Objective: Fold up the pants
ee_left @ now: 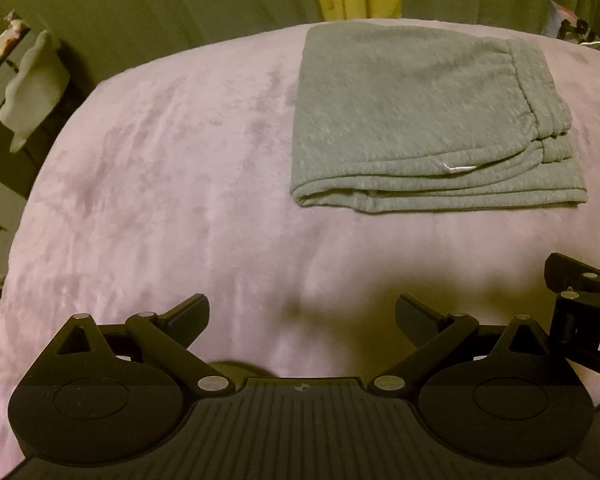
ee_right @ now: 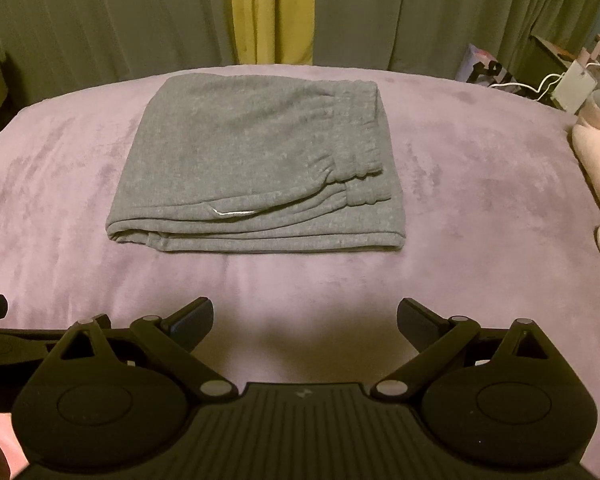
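While the grey pants [ee_right: 256,172] lie folded in a flat stack on the pink blanket [ee_right: 460,208], you hold your left gripper [ee_left: 302,320] and right gripper [ee_right: 305,322] well short of them, both spread wide and empty.

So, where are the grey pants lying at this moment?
The grey pants lie folded on the pink blanket, near its far edge by the curtains, apart from both open grippers.
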`<state>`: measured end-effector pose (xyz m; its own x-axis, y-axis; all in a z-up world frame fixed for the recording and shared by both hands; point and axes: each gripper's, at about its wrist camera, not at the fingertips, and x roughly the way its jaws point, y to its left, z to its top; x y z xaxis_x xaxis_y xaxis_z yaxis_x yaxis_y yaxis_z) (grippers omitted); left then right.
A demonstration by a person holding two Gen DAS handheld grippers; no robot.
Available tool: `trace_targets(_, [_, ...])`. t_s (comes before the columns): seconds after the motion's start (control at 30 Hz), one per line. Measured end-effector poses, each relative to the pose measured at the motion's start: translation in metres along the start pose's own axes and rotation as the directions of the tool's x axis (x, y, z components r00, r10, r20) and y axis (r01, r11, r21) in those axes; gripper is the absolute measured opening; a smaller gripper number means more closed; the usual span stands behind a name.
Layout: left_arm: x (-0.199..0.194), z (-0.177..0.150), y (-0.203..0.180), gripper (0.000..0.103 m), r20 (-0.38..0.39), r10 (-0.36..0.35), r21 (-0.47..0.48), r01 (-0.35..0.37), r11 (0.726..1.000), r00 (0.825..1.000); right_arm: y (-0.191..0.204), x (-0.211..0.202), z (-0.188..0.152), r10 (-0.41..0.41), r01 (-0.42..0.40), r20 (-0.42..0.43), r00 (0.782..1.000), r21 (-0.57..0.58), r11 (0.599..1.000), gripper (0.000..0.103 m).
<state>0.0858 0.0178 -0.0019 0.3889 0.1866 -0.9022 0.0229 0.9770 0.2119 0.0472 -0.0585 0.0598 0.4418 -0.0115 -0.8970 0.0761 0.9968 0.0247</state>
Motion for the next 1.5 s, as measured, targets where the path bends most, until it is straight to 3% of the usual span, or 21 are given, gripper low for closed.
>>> trace_targets(1.5, [0.0049, 0.0019, -0.0003, 0.102, -0.021, -0.008, -0.012, 0.008, 1.0, 1.0, 0.0003, 0.0097, -0.0032, -0.001, 0.001, -0.023, 1.0, 0.029, 1.0, 0.098])
